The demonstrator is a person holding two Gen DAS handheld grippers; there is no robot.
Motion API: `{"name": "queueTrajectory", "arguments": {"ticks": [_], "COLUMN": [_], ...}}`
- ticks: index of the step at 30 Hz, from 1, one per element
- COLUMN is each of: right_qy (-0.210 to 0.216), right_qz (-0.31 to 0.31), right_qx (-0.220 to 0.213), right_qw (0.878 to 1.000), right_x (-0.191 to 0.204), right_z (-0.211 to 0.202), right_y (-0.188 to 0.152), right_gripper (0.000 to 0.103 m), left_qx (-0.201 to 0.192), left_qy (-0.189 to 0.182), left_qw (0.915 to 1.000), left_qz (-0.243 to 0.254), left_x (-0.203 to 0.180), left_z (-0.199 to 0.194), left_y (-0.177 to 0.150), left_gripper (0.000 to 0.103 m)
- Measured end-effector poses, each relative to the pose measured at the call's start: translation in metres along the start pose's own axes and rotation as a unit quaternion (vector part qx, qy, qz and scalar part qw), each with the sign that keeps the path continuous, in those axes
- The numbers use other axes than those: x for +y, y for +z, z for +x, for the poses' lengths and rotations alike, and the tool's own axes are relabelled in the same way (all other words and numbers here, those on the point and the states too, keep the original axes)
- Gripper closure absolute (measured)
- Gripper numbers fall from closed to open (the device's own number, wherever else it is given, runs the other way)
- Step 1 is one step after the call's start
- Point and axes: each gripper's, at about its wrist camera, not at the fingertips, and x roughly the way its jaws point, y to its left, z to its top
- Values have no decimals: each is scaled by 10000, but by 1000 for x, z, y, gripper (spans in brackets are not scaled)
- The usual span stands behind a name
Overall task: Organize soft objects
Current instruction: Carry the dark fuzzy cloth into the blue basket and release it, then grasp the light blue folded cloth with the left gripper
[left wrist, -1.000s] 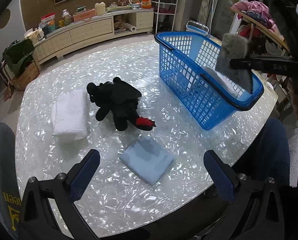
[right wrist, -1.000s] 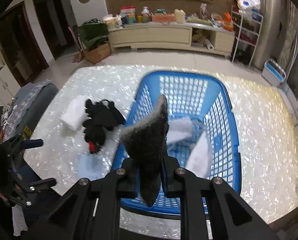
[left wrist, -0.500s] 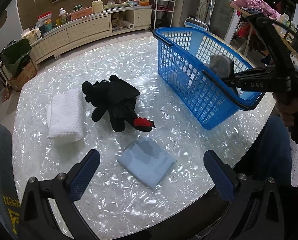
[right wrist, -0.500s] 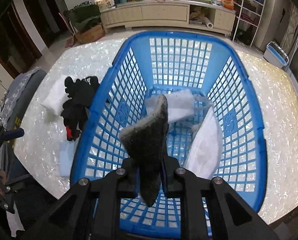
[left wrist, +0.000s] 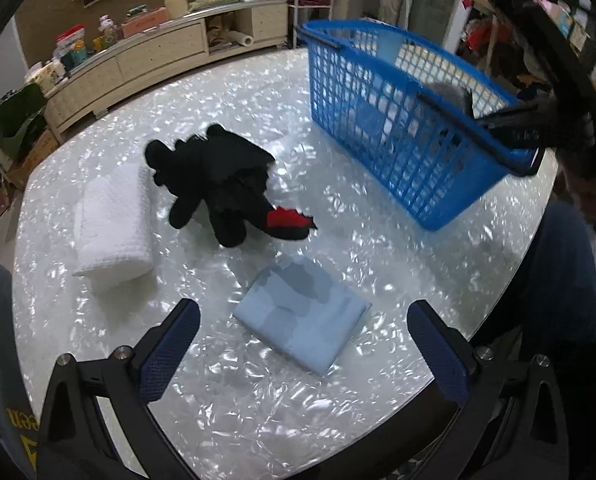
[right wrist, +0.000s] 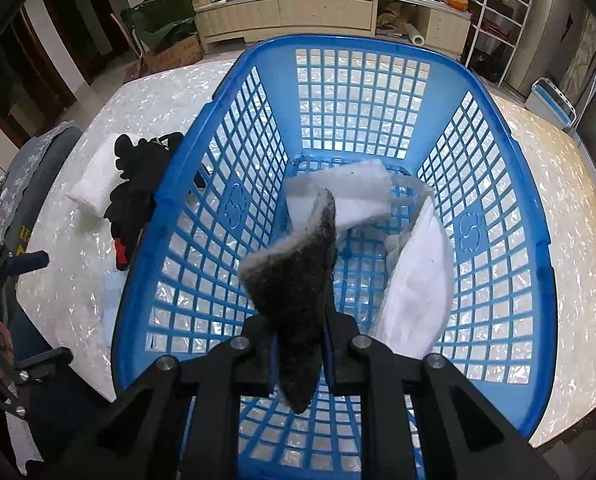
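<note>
1. Clearly the right gripper (right wrist: pixel 298 356) is mid-delivery: its jaws are clamped on a dark grey fleecy cloth (right wrist: pixel 298 292), pinched near the cloth's lower end so that the free part stands up and forward over the open mouth of the blue basket (right wrist: pixel 537 240).
2. Held above the basket floor near its near wall, the cloth looks ready to fall inside once the jaws part; judging by this, the drop is the step in hand.
3. Two white cloths (right wrist: pixel 417 276) already lie in the basket, one draped against the far end of the floor and one leaning on the right wall, which suggests the basket is the collecting place for the soft things.
4. Meanwhile the left gripper (left wrist: pixel 303 354) hangs over the near edge of the tabletop (left wrist: pixel 337 208) with its jaws wide apart and nothing between them, probably waiting to take the next item.
5. Just ahead of it, near that edge, lies a folded light-blue cloth (left wrist: pixel 301 334), flat and square, an easy first pick.
6. Further in, towards the middle, a black plush toy (left wrist: pixel 218 184) with a red tail tip sprawls beside a folded white towel (left wrist: pixel 112 226) at the left edge; the two touch.
7. Three items remain on the tabletop, so the task seems roughly half done.
</note>
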Motion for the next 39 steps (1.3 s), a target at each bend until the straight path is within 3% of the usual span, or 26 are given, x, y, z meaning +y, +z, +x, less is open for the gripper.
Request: {"name": "queueTrajectory", "arguments": {"ticks": [6, 8, 10, 14, 16, 18, 22, 25, 29, 37, 39], "right_qy": [-83, -147, -220, -338, -360, -376, -373, -376, -355, -345, -338], "right_qz": [44, 56, 65, 81, 110, 129, 154, 199, 259, 487, 528], "right_qx": [36, 50, 49, -65, -158, -283, -383, -463, -495, -454, -453], "right_qw": [9999, 9999, 9997, 9994, 9992, 9988, 9985, 9980, 9978, 9972, 9970], "right_x": [-1, -2, -3, -2, -2, -2, -3, -7, -12, -22, -24], "right_z": [3, 2, 1, -9, -17, -27, -39, -47, -48, -46, -47], "right_y": [0, 1, 2, 4, 5, 6, 7, 6, 6, -1, -4], "right_gripper": [83, 77, 60, 49, 33, 26, 24, 15, 13, 13, 13], "left_qx": [-12, -5, 17, 87, 149, 195, 292, 311, 269, 330, 365], "left_qy": [77, -13, -98, -173, -214, -207, -172, -392, -455, -349, -482], "left_qw": [9984, 9972, 9957, 9922, 9907, 9894, 9850, 9856, 9867, 9898, 9905], "left_qz": [558, 745, 926, 1228, 1339, 1422, 1691, 1616, 1534, 1343, 1237], "left_x": [-6, -8, -10, -14, -16, -18, -24, -24, -23, -13, -10], "left_z": [17, 23, 29, 39, 46, 51, 63, 64, 65, 65, 65], "left_y": [-8, -9, -10, -10, -9, -8, -12, -10, -7, 0, 3], "left_gripper": [0, 2, 4, 9, 13, 18, 29, 39, 47, 81, 90]}}
